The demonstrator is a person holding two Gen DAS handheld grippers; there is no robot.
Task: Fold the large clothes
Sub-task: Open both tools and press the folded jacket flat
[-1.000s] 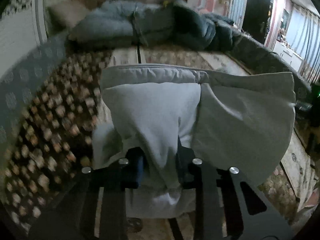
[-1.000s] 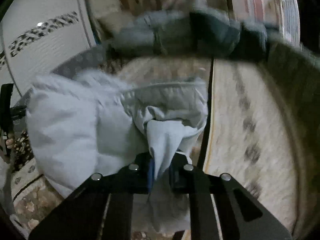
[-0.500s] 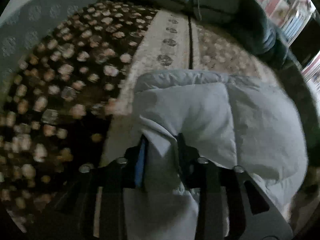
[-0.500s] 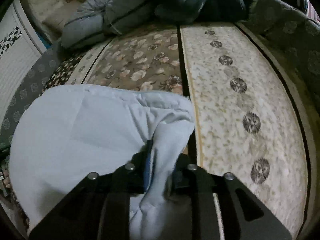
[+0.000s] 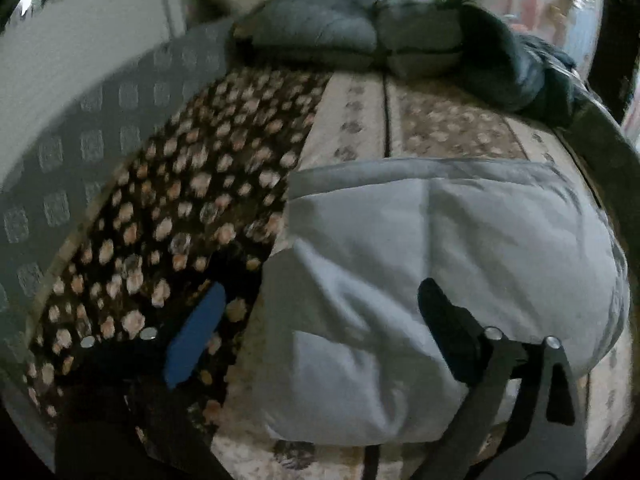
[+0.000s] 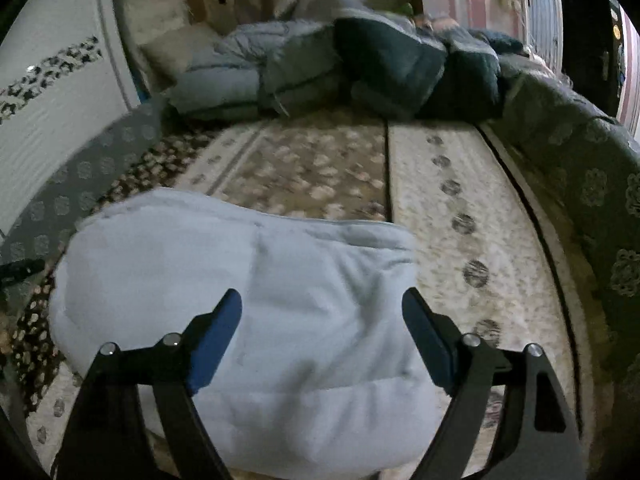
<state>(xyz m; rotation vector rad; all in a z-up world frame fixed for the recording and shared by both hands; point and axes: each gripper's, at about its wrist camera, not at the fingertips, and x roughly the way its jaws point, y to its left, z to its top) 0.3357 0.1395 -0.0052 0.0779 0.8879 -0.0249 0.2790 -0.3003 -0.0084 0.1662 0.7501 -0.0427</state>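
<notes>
Left tongs (image 5: 320, 316): tilted down over the near left part of the garment; jaws opening and spread wide; the blue-padded finger (image 5: 194, 340) hangs over the dark flowered cover, the black finger (image 5: 448, 328) over the pale cloth; nothing pinched between them
Right tongs (image 6: 322, 320): angled down at the garment's near right part; jaws opening, both blue pads clear of the fabric; cloth lies below the gap, not gripped
Garment (image 6: 248, 300): pale grey-blue and thick; folded into a plump, rounded bundle with a banded edge along its far side and soft creases on top; it rests on the patterned bed cover (image 6: 460, 208), near the front
Far end of bed: heaped grey and dark blue bedding (image 6: 340, 68), well apart from the garment
</notes>
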